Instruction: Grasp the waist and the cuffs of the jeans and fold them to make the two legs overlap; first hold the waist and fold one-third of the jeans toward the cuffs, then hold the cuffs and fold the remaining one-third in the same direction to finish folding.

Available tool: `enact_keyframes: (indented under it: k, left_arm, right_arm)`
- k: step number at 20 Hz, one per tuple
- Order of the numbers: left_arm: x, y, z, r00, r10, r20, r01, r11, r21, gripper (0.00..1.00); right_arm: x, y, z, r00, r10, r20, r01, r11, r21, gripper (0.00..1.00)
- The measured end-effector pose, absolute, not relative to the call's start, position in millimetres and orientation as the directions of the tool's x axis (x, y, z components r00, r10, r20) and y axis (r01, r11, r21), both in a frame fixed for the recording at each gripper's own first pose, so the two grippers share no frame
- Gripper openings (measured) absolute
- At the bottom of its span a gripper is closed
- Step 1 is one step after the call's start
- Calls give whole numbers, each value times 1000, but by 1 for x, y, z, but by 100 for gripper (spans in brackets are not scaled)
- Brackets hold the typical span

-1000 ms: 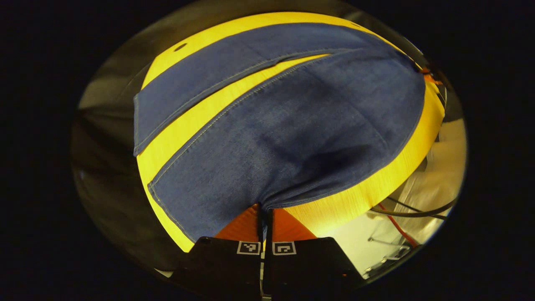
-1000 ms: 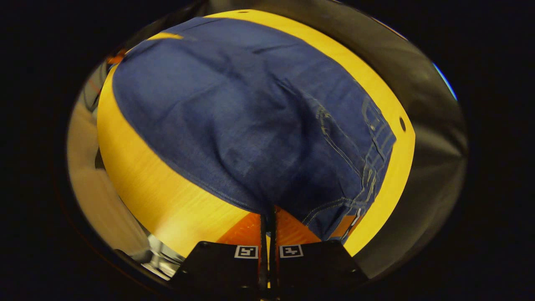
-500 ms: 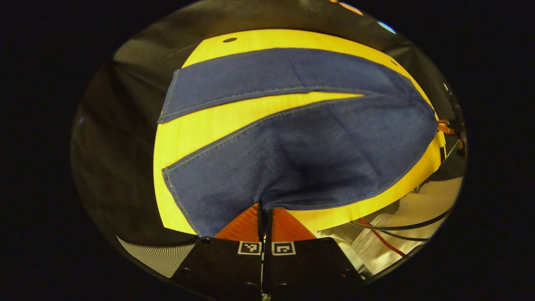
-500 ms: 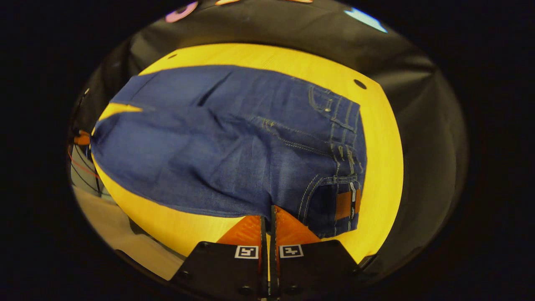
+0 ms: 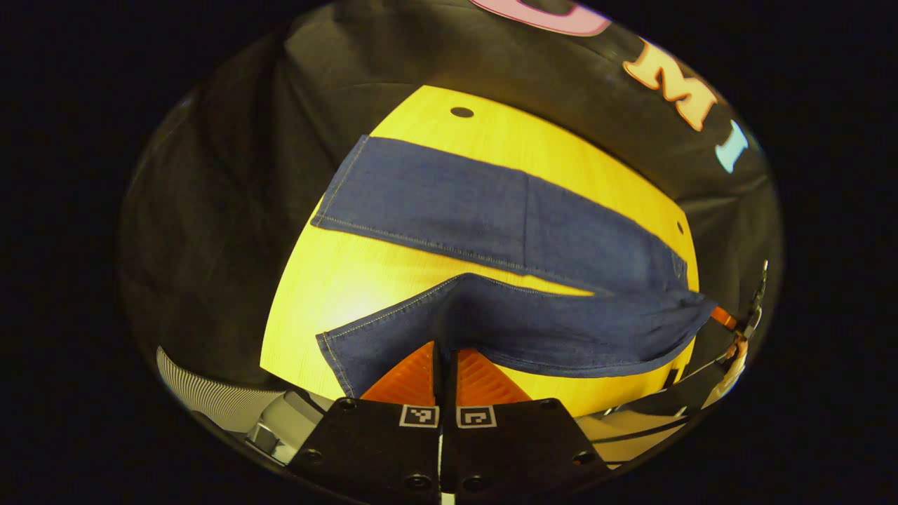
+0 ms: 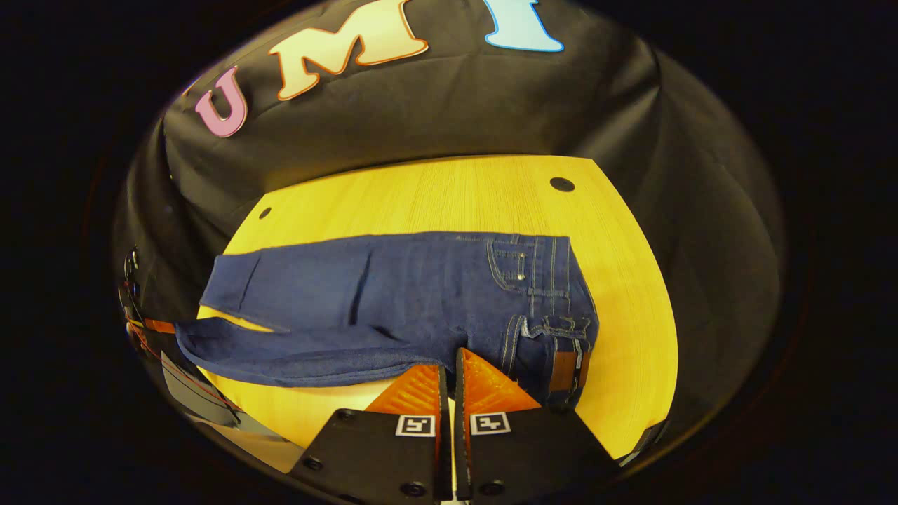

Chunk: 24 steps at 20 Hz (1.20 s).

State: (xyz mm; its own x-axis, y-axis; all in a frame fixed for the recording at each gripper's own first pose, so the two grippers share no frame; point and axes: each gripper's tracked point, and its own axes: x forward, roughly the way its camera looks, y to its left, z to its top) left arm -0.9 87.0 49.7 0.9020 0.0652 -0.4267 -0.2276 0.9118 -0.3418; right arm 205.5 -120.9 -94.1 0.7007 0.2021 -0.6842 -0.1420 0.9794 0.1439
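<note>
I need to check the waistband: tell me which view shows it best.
The right gripper view: the waistband is close, with belt loops and pocket stitching clear. In the left gripper view it is a small far edge of the jeans.

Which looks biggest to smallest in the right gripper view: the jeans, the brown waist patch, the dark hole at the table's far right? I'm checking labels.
1. jeans, held up at the near edge by the right gripper.
2. brown waist patch.
3. dark hole in the table; it lies farther off, so its rank against the patch is unsure.
</note>
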Motion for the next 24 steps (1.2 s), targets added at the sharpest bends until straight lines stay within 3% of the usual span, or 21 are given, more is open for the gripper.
enact_keyframes:
  k: [9,10,15,21,22,24]
  left_arm:
    - [73,126,88,866,116,-486,-277,921,-275,0]
    - [83,132,91,858,117,-501,-281,922,-266,0]
    - [128,151,98,792,118,-599,-277,944,-179,0]
    - [160,144,122,671,164,-723,-187,981,49,0]
    - [170,139,132,661,190,-726,-166,980,106,0]
    - [185,127,155,655,237,-717,-119,970,213,0]
  right_arm:
    - [298,-88,-105,675,199,-710,-103,979,177,4]
    - [307,-85,-109,668,200,-717,-97,978,182,0]
    - [346,-75,-138,618,205,-759,-79,977,200,4]
    - [373,-81,-177,553,230,-801,-57,969,239,4]
    - [374,-83,-179,550,230,-803,-55,969,240,0]
    - [376,-84,-184,545,225,-807,-53,971,235,4]
